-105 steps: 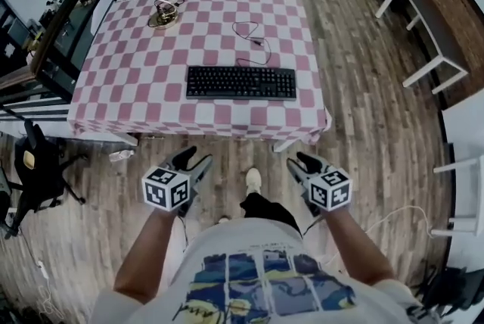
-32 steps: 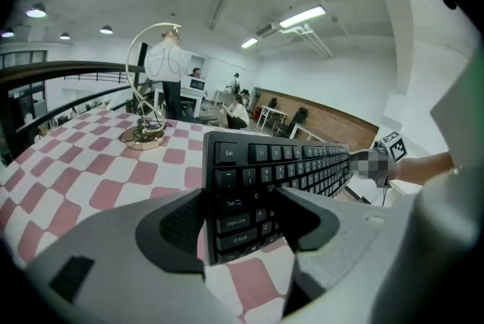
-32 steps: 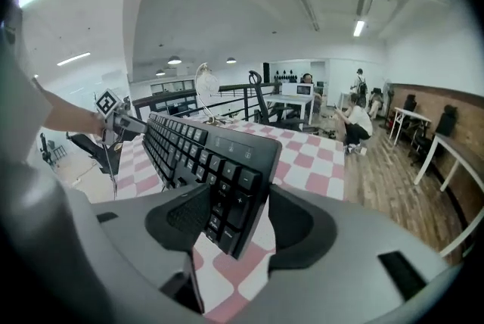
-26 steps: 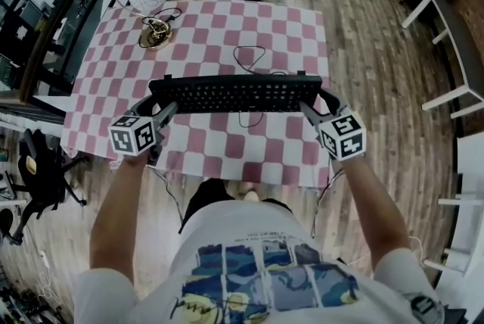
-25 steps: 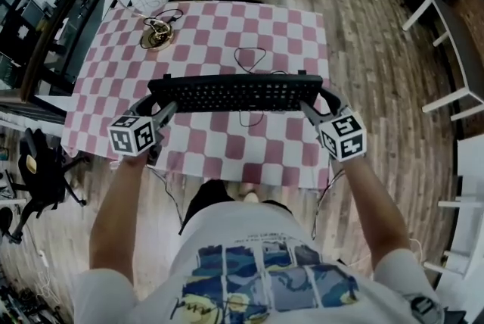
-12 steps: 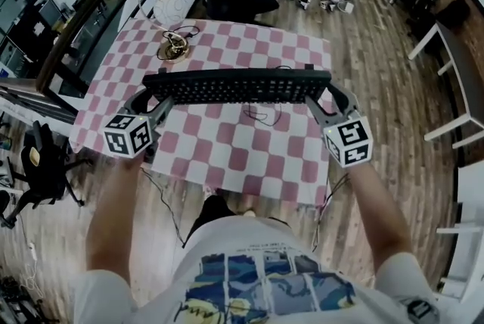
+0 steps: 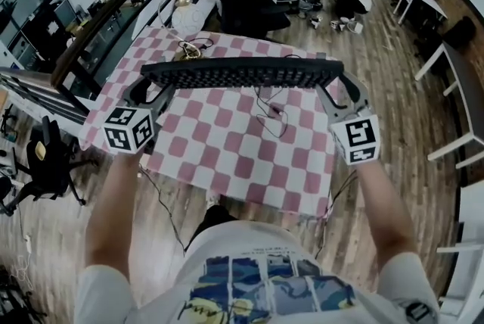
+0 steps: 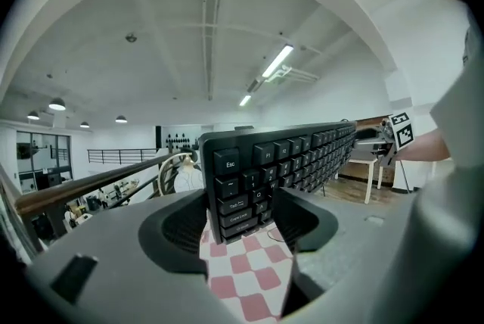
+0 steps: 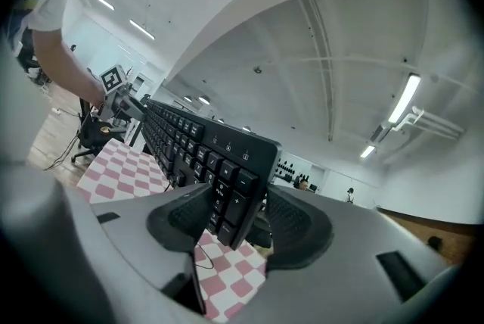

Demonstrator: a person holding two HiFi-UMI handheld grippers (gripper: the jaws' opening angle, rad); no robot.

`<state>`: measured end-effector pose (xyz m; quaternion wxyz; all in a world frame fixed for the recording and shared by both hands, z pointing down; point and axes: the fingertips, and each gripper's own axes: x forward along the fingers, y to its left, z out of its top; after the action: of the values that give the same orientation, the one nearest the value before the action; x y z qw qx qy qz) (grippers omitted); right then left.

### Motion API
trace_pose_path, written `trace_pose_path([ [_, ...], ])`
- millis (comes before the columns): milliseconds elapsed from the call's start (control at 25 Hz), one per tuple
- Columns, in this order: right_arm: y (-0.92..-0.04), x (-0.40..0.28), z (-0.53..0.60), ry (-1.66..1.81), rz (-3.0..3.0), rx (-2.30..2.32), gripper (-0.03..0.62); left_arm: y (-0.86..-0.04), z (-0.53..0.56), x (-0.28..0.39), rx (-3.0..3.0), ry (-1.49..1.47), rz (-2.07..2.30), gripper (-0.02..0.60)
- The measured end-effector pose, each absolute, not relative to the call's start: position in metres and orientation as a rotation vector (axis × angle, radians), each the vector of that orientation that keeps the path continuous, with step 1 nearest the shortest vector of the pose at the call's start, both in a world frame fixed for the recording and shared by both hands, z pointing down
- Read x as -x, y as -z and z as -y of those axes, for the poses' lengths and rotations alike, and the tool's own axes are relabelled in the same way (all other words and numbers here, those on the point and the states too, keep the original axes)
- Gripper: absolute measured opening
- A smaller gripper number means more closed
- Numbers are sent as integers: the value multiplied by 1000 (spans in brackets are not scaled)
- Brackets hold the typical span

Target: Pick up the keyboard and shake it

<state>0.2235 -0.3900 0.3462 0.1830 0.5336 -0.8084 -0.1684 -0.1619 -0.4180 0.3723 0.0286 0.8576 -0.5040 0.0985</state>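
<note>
My left tool (image 7: 149, 94) and right tool (image 7: 338, 91) clamp opposite ends of the keyboard (image 7: 240, 73), its length running between them

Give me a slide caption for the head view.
Left gripper and right gripper clamp a black keyboard by its ends above the pink-checkered table, cable dangling.

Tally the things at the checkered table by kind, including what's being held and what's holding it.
keyboard: 1
grippers: 2 (left gripper, right gripper, each shut on one end of the keyboard)
checkered table: 1
lamp: 1
cable: 1
Total: 6
</note>
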Motion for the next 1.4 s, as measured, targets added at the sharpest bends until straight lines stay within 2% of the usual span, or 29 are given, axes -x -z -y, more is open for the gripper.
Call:
trace_pose_path([
  [960, -236, -203, 366, 918, 2202, -1628, 221, -251, 389, 186, -2796, -143, 1871, 259],
  [1400, -209, -192, 353, 1085, 2126, -1663, 222, -226, 378, 198, -2815, -81, 1988, 259],
])
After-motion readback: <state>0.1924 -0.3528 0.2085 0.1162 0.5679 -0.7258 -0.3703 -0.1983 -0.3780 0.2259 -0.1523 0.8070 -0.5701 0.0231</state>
